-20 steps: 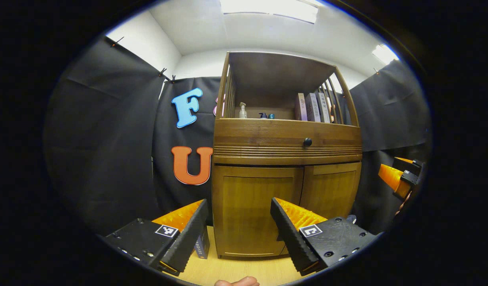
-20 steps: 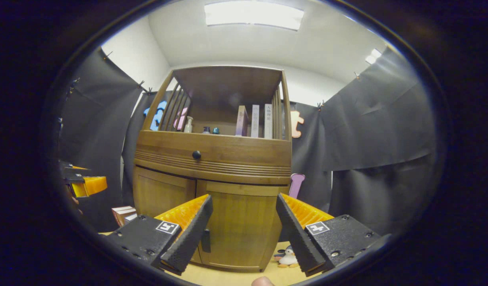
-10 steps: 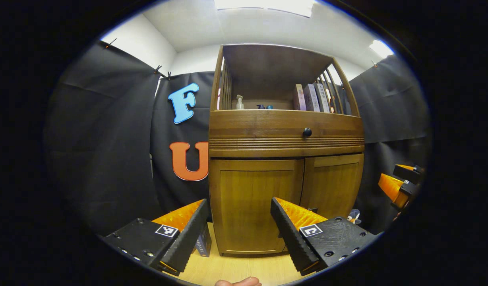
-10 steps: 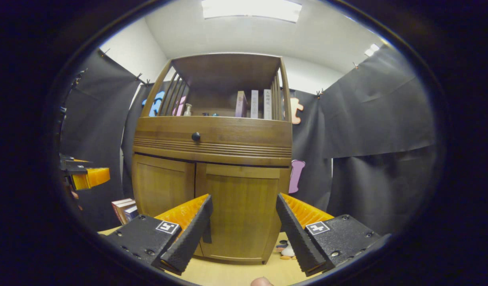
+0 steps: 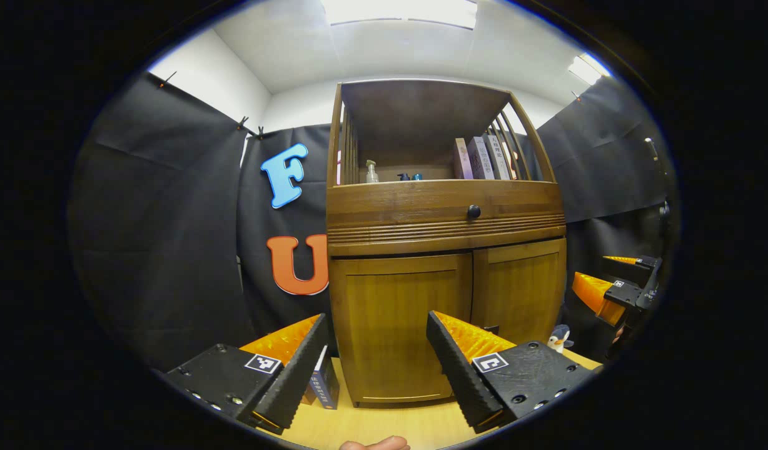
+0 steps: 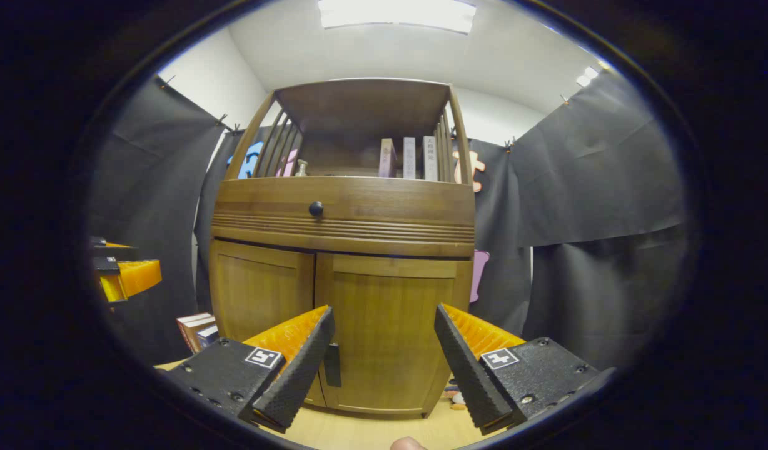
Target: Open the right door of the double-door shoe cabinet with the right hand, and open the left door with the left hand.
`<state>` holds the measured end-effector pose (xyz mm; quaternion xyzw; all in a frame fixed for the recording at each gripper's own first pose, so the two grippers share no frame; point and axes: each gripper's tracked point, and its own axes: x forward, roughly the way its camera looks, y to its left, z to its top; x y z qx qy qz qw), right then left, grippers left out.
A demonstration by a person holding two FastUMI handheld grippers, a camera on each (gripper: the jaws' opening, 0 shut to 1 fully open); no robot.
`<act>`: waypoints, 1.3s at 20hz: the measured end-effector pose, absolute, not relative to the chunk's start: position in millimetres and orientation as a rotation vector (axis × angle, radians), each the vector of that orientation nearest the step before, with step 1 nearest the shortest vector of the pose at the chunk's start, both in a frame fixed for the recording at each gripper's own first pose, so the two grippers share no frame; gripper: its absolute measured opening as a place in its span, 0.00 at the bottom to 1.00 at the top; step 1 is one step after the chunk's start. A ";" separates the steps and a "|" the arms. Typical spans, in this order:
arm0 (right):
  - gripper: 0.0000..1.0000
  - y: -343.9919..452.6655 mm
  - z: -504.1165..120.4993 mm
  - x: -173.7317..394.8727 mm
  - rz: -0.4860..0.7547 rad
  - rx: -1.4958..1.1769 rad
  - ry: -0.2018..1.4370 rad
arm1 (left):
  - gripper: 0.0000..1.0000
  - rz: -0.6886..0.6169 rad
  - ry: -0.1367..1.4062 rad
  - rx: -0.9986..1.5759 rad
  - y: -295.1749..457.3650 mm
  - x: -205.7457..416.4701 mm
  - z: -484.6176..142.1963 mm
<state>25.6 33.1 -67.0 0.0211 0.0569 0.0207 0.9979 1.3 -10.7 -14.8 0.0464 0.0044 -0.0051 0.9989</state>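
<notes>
A booth hung with black cloth under a white ceiling holds a light wooden tabletop (image 5: pixel 371 425), and on it stands the shoe cabinet (image 5: pixel 443 250) (image 6: pixel 343 250), straight ahead in both gripper views. Its left door (image 5: pixel 399 331) (image 6: pixel 259 297) and right door (image 5: pixel 518 290) (image 6: pixel 387 337) are both closed, meeting at a seam down the middle; a dark handle (image 6: pixel 332 374) shows low on the right door beside that seam. Above the doors runs a ribbed drawer front with a round black knob (image 5: pixel 473 212) (image 6: pixel 316 209), and above that an open shelf with a pump bottle (image 5: pixel 372 172) at the left and upright books (image 5: pixel 481 159) (image 6: pixel 409 158) at the right.

The left gripper (image 5: pixel 376 353) hangs in front of the left door, not touching it, fingers spread wide with nothing between them. The right gripper (image 6: pixel 384 347) faces the right door, likewise clear of it, fingers wide apart and empty; it also appears at the far right of the left gripper view (image 5: pixel 615 284).

Just left of the cabinet's base small boxes (image 5: pixel 324 384) (image 6: pixel 196 328) rest on the tabletop. A penguin toy (image 5: pixel 556 338) sits by the right corner.
</notes>
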 end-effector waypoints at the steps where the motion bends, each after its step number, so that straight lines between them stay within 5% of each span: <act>1: 1.00 38.3 -73.2 29.3 0.051 0.040 0.123 | 0.96 -0.004 0.012 0.095 -7.8 -0.2 -16.0; 15: 1.00 98.0 -175.6 86.9 0.128 0.074 0.308 | 0.96 0.103 0.028 0.043 32.3 -23.1 -21.4; 26: 0.86 117.8 -255.1 121.5 0.122 0.133 0.468 | 0.96 0.171 0.046 0.054 53.7 -28.9 -27.1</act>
